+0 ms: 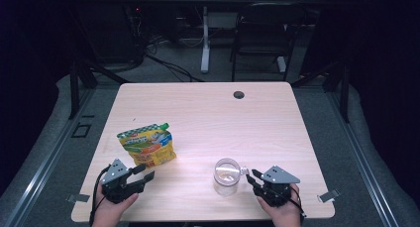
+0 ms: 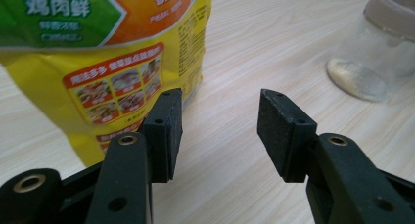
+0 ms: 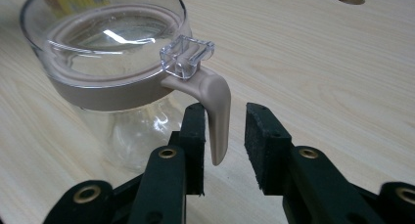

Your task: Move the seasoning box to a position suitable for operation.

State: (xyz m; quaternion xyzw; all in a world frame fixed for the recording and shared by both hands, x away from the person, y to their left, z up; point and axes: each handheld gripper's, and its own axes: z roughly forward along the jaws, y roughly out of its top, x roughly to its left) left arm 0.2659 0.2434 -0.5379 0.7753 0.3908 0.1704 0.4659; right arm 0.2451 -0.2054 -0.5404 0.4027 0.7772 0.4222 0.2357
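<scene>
Behind the bench

A pale wooden bench (image 1: 208,113) bears a round cable hole (image 1: 238,94) near its far edge; beyond it stand a black chair (image 1: 262,28) and a white desk leg (image 1: 205,38).

On the counter (image 1: 208,118), the left gripper (image 1: 143,173) sits just below a yellow pouch (image 1: 147,144). The right gripper (image 1: 251,175) points at a glass jar (image 1: 226,176), fingers apart.

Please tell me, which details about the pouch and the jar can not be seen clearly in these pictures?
- Pouch, left gripper view: top cut off by the picture's edge; small print blurred.
- Jar, right gripper view: base hidden behind the right gripper.
- Jar's contents, left gripper view: blurred, a pale layer, kind unclear.
- High view: pouch lettering too small.
</scene>
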